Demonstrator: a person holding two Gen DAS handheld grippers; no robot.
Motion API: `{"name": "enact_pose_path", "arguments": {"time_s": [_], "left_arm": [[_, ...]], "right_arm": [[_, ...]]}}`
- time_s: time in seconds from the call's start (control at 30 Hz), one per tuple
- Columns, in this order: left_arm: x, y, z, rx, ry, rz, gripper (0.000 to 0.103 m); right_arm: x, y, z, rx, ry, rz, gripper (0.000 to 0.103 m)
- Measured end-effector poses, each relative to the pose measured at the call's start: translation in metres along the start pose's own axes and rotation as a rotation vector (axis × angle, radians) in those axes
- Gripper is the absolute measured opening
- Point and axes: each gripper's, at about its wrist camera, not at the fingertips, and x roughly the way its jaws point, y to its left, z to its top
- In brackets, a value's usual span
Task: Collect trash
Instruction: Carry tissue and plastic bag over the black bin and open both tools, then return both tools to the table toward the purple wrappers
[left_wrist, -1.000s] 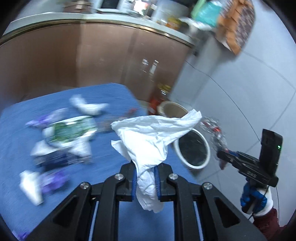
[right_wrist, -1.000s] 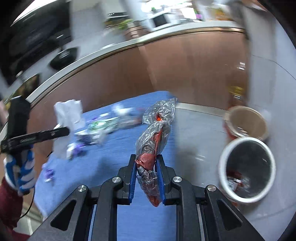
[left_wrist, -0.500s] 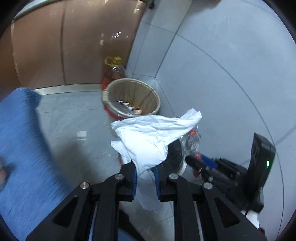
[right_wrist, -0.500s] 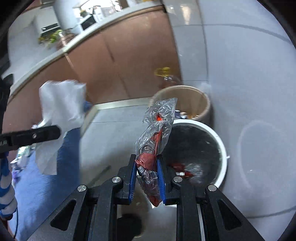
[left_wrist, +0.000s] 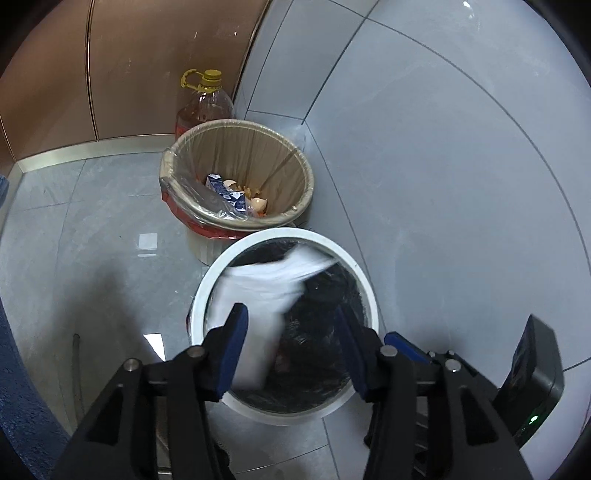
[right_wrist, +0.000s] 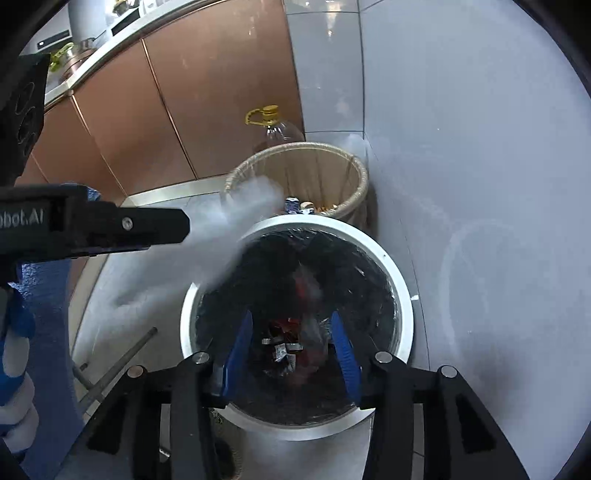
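The white tissue (left_wrist: 273, 291) was motion-blurred over the white bin (left_wrist: 364, 284); the plastic wrapper (right_wrist: 308, 291) inside was a red smear, its shape unreadable

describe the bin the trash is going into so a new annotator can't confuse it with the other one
Find the floor corner where the brown cabinet meets the grey tiled wall. Two round bins stand there; take the white-rimmed bin nearest the cameras, not the beige-lined bin behind it. It alone has a black liner.
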Motion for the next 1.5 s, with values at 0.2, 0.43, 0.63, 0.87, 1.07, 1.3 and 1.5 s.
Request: {"name": "enact_pose_path", "arguments": {"time_s": [0.2,0.43,0.63,0.87,1.07,1.3,1.5], "left_arm": [[-0.028,-0.001,-0.01,-0.003,-0.045,-0.02,0.049],[-0.102,-0.007,-0.035,0.014,-0.192,0.037,0.049],[-0.183,-0.011,-0.07,0.033,-0.366,0.122,0.049],[-0.262,-0.004,-0.121,0.042,-0.473,0.199,0.049],[-0.325,0.021,-0.178,0.001,-0.54,0.25,0.049],[-0.382,0.042,-0.237,-0.043,-0.602,0.328,0.056],[-0.411,0.074,-0.28,-0.115,-0.62,0.386,0.056]], "right_arm": [[-0.023,0.014,-0.004,-0.01,-0.033,-0.003,0.064],[-0.084,0.042,-0.008,-0.041,-0.151,0.003,0.089],[-0.147,0.065,-0.008,-0.057,-0.253,0.03,0.092],[-0.23,0.101,-0.019,-0.113,-0.422,0.102,0.103],[-0.286,0.13,-0.027,-0.171,-0.537,0.231,0.103],[-0.316,0.167,-0.039,-0.246,-0.531,0.333,0.103],[-0.324,0.201,-0.054,-0.319,-0.494,0.395,0.103]]}}
